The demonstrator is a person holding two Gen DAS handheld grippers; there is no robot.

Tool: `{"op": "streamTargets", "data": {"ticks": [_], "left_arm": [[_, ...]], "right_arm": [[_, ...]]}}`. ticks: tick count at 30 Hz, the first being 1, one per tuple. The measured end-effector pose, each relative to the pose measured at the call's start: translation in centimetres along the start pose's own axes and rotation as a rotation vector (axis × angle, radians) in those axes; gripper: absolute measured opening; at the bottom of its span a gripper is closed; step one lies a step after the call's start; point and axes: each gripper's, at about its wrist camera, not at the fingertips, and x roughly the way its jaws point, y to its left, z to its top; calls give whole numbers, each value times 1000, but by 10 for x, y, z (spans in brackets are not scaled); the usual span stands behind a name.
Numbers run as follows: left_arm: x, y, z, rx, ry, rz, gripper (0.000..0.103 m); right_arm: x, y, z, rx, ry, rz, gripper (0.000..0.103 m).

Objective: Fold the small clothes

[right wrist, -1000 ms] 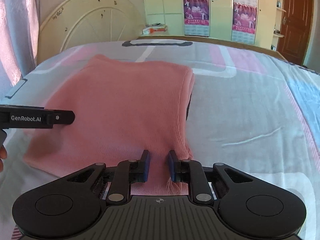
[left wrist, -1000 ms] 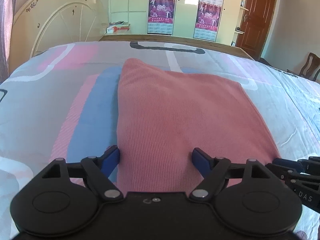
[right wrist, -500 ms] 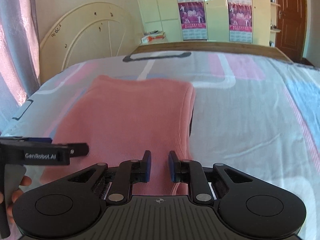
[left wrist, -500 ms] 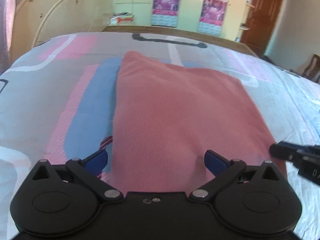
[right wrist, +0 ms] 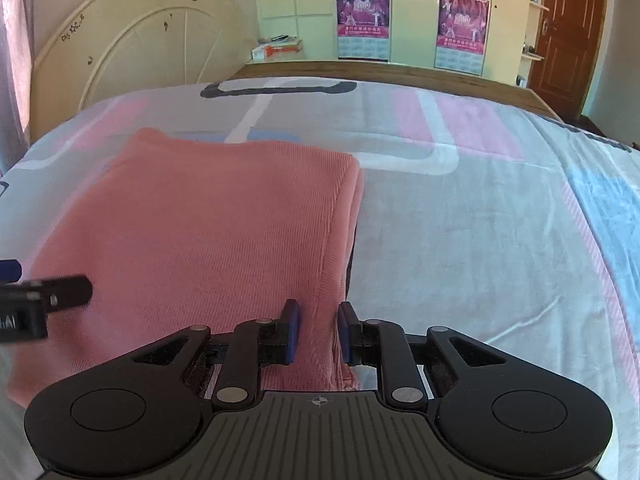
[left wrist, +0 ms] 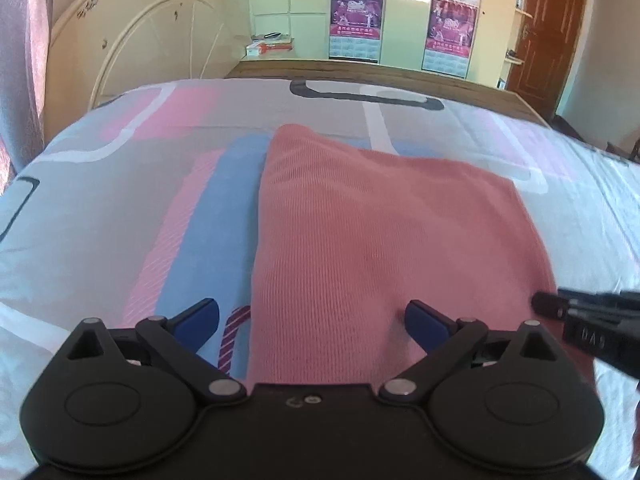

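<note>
A folded pink knit garment [left wrist: 380, 232] lies flat on the bed. My left gripper [left wrist: 310, 312] sits at its near left corner. The jaws stand wide and are closing a little; the corner lies between the fingers and neither pad presses it. One blue fingertip [left wrist: 200, 314] is over the sheet, the other over the cloth. My right gripper [right wrist: 318, 332] is shut on the garment's [right wrist: 200, 232] near right edge, with fabric pinched between its blue pads. The right gripper [left wrist: 580, 312] shows at the right of the left wrist view. The left gripper [right wrist: 48, 296] shows at the left of the right wrist view.
The bed sheet [right wrist: 480, 240] has pink, blue and grey patches and spreads wide to the right of the garment. A cream arched headboard [left wrist: 132, 40] stands at the back left. A wardrobe with posters [left wrist: 356, 20] and a brown door [left wrist: 548, 32] are behind the bed.
The left gripper's jaws spread from a narrower stance to wide, off the garment's corner. The right gripper stayed shut on the edge and shifted slightly.
</note>
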Motion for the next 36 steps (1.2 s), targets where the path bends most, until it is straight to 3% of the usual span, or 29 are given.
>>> {"op": "streamTargets", "data": {"ticks": [4,6,11,14,19,22,27,36], "left_arm": [[-11,6,7,-46,1,-25,96],[-18,5,9,-42,-11,-16,96],[-52,-8,6,37,-61,14,97],[-77,-18,-2,92,-82,31,99],[-120,-26,-21,79,-74,13,99],[-154,-30,-38,70,-96,30,99],[-212,-34,-70,47,-133,37,102],[-309,-36,-129,11,-178,67,102]], "right_arm": [[-19,0,1,21,-31,36,24],[-32,3,-2,13,-40,55,40],[-61,11,-15,2,-19,115,46],[-81,13,-25,12,4,167,58],[-128,16,-41,8,-8,217,66],[-164,15,-52,9,-44,230,84],[-228,21,-80,-34,-109,190,103],[-346,33,-139,-40,-277,37,103]]}}
